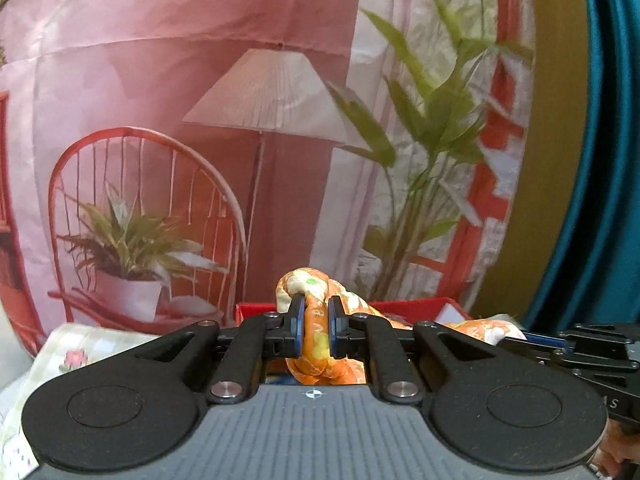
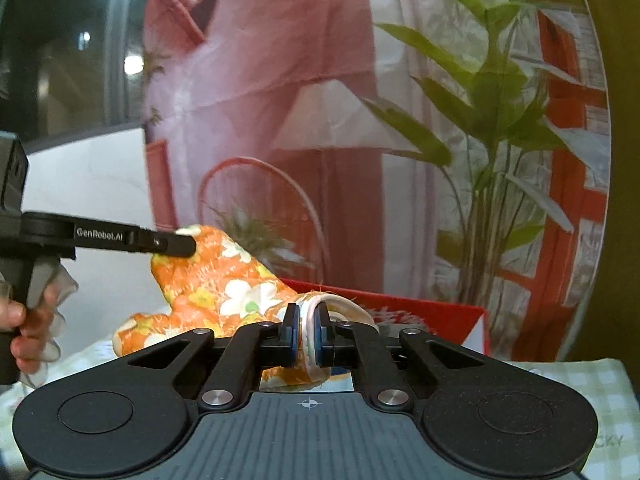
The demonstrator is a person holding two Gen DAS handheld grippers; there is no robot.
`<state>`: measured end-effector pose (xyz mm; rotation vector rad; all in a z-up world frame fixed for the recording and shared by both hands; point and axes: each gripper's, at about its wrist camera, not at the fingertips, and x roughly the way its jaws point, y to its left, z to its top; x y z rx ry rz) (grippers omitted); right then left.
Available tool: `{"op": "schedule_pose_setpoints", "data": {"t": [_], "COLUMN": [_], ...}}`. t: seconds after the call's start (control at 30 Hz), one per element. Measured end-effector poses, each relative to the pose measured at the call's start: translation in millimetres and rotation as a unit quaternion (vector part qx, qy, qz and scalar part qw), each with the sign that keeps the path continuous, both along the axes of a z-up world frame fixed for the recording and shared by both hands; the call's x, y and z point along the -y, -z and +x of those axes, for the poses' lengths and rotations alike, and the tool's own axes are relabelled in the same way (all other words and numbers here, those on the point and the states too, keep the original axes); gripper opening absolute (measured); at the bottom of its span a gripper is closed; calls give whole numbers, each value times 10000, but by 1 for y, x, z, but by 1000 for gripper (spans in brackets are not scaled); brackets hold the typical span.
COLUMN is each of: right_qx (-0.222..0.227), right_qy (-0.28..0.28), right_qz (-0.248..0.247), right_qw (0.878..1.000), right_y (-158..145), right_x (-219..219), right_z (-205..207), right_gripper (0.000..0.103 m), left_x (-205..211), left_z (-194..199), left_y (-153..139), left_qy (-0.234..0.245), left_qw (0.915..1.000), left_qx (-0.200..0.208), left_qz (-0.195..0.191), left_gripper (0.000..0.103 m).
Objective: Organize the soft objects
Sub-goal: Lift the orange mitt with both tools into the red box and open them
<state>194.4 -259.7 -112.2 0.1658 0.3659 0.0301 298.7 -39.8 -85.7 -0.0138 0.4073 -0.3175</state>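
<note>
both tongs are clenched on one orange floral cloth. the left gripper pinches a bunched fold of it, and the right gripper nips a pale hemmed edge. seen from the right wrist, the cloth hangs in the air between them, above a checked table cover and just in front of a red box. judging by this, the task is midway: the cloth is lifted but not yet folded or stowed, and the box looks the likely place for it. what the box already holds cannot be told. room to move seems fair above the table. the box's near rim sits close under the cloth, and a printed backdrop stands right behind, so forward reach is short.
</note>
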Motion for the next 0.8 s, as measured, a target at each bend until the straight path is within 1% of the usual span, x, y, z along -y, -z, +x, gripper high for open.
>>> {"op": "schedule_pose_setpoints", "data": {"t": [0.1, 0.27, 0.4, 0.5, 0.53, 0.57, 0.6, 0.63, 0.67, 0.7, 0.77, 0.8], "right_qx": [-158, -638, -1161, -1459, -1545, -1618, -1678, -1731, -1776, -1811, -1894, -1936], "right_qy": [191, 355, 465, 643, 709, 768, 819, 887, 941, 985, 1053, 1096], "right_qz": [-79, -235, -458, -398, -329, -254, -197, -131, -74, -21, -36, -114], "right_qw": [9997, 9971, 9911, 9864, 9849, 9835, 9822, 9808, 9796, 9785, 9762, 9749], "right_y": [11, 35, 56, 69, 72, 76, 78, 80, 81, 82, 84, 84], "right_x": [11, 24, 28, 35, 39, 42, 44, 47, 49, 50, 49, 47], "right_z": [27, 71, 96, 106, 108, 109, 110, 111, 112, 114, 117, 118], "right_gripper": [7, 7, 7, 7, 7, 7, 7, 7, 7, 7, 9, 13], "left_x": [10, 20, 26, 29, 29, 30, 30, 30, 30, 29, 29, 28], "left_z": [31, 76, 97, 104, 105, 106, 106, 105, 104, 104, 102, 102], "left_y": [10, 38, 60, 71, 73, 75, 76, 76, 76, 75, 73, 71], "left_qy": [-51, -83, 64, 154, 172, 161, 155, 156, 160, 163, 173, 182], "left_qw": [9997, 9970, 9931, 9907, 9901, 9897, 9897, 9898, 9898, 9900, 9899, 9898], "left_qx": [-156, -654, -1040, -1175, -1205, -1215, -1194, -1172, -1161, -1157, -1175, -1186], "left_qz": [171, 396, 537, 670, 699, 742, 777, 797, 805, 796, 779, 766], "left_gripper": [12, 12, 13, 17, 20, 28, 39, 44, 53, 56, 59, 61]}}
